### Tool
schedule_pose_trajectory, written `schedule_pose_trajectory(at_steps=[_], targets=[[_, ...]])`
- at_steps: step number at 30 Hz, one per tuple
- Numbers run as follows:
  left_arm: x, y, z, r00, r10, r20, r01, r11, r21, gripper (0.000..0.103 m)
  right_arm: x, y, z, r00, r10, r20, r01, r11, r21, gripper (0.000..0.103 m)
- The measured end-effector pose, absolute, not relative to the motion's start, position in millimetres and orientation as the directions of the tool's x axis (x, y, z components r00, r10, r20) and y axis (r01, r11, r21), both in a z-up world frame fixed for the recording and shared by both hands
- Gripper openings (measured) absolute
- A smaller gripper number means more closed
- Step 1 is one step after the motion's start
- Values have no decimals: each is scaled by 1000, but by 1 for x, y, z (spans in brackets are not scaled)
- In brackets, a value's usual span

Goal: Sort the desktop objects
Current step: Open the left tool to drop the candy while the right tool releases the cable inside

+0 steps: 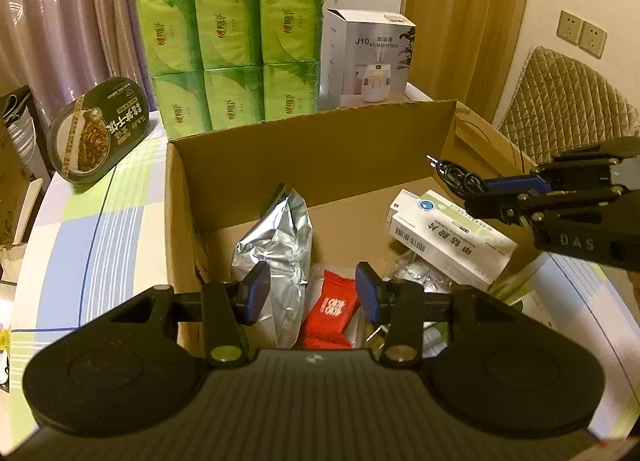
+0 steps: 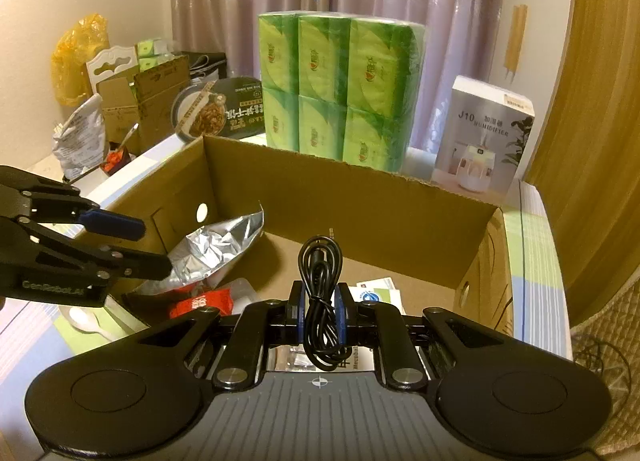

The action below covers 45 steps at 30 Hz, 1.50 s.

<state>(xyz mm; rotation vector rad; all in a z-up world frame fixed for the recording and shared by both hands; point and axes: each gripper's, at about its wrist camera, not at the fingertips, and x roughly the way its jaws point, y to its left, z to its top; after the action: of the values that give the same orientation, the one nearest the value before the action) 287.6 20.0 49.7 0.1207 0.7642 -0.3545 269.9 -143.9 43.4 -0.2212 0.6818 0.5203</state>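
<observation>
A coiled black cable is gripped by the right gripper above the cardboard box; at nine o'clock, the left gripper is held with fingers apart, empty.

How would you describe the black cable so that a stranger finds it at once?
Start at the open cardboard box in front of the green tissue packs. Above its near right side, the right gripper is shut on the black cable. It is the only coiled thing there, thin and dark, with a small plug on top.
</observation>
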Motion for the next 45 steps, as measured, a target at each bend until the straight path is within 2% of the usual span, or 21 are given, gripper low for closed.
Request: schedule_pose_trajectory(at_steps=[27,29,31,34,45], targets=[[283,26,51,662,-275,-697,356,934,-30,41,268,-131,49,657,409,-633,-548,836,-28,12],[283,27,51,662,-273,-698,355,935,-29,41,269,-131,50,655,416,-631,-554,832,-26,13],[282,27,51,662,-272,-699,354,935,-29,41,269,-132,50,658,414,-629,-550,835,-27,22],[281,29,51,663,-273,-697,351,936,-32,41,268,-137,50,663,408,-628,-540,841,-24,29],[270,34,58,671,-271,-690,335,941,-43,41,254,-161,56,679,389,-623,-494,869,4,34]])
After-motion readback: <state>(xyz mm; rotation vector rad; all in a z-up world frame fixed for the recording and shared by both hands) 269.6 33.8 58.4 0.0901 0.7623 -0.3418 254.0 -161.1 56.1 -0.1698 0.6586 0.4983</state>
